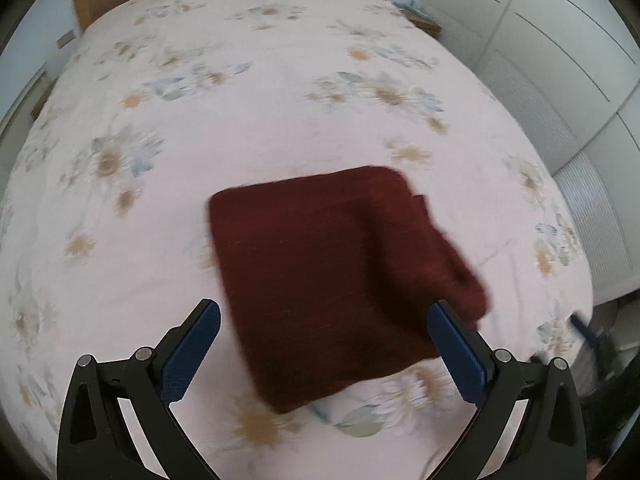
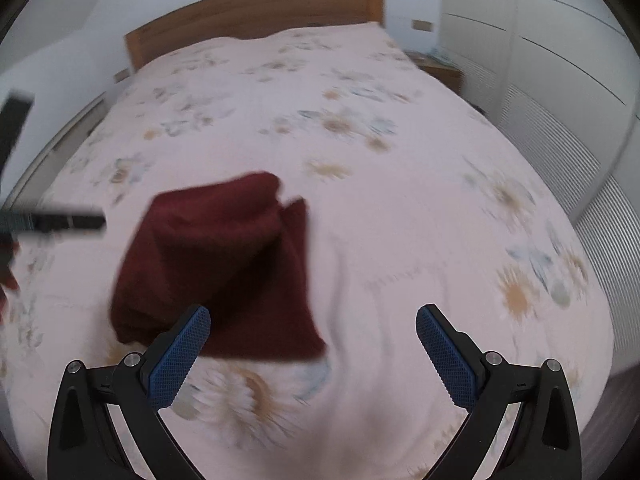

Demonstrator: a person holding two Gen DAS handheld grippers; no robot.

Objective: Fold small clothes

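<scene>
Left tongs (image 1: 324, 320) spread wide, blue pads well apart, nothing clamped between them. They hang above the near part of a dark red cloth (image 1: 332, 280); no pad presses on it as far as the left wrist view shows. Right tongs (image 2: 312, 320) also spread wide and empty. Their left pad overlaps the cloth's near edge in the right wrist view, but contact cannot be told; the right pad is over bare bedspread.

The cloth (image 2: 224, 272) is folded into a rough rectangle and lies flat on the bed (image 1: 280, 100), near its foot end, a loose corner or flap sticking out on its right side. Both views are motion-blurred, so fold edges are soft.

In the right wrist view a dark blurred bar (image 2: 56, 222) reaches in from the left edge beside the cloth, likely part of the other tool, not certain.

Bedspread is pale pink with a faded flower print. Wooden headboard (image 2: 256, 12) at the far end. White wardrobe (image 1: 560, 60) with slatted doors along the right side of the bed.
</scene>
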